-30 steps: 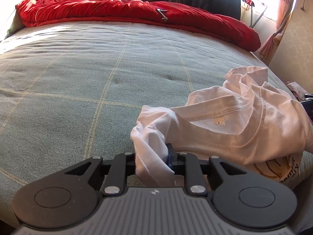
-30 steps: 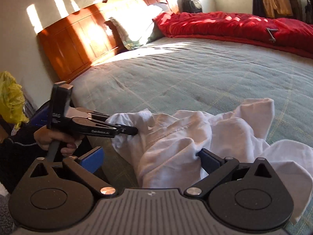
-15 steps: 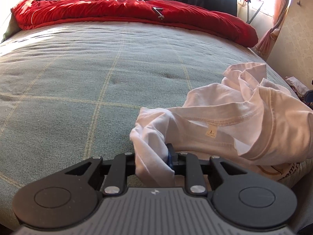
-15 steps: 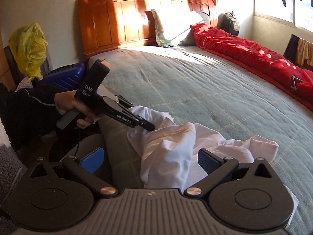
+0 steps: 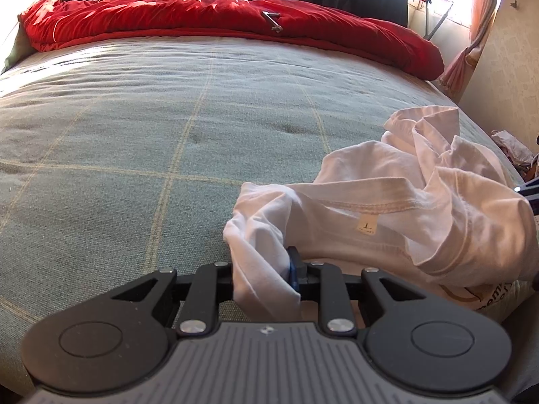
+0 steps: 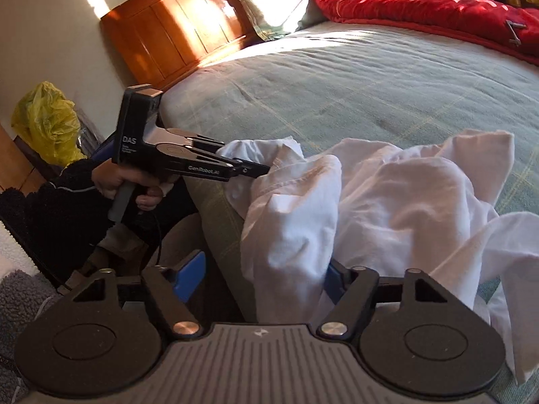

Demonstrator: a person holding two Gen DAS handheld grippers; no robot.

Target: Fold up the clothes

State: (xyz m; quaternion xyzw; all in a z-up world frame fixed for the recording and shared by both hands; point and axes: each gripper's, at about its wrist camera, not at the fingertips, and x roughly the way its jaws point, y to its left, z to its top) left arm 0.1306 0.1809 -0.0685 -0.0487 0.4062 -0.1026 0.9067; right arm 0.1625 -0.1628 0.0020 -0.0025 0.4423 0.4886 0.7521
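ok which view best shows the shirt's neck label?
Left wrist view: the small tan neck label sits in plain sight under the collar seam of the white shirt. In the right wrist view the same shirt is bunched up and the label is hidden.

Left hand-held gripper [image 6: 251, 168], right wrist view: "DAS" printed on its rear housing, "GenRobot.AI" along its side arm. White shirt [image 5: 421, 202]: small neck tag and partial gold print, both illegible.
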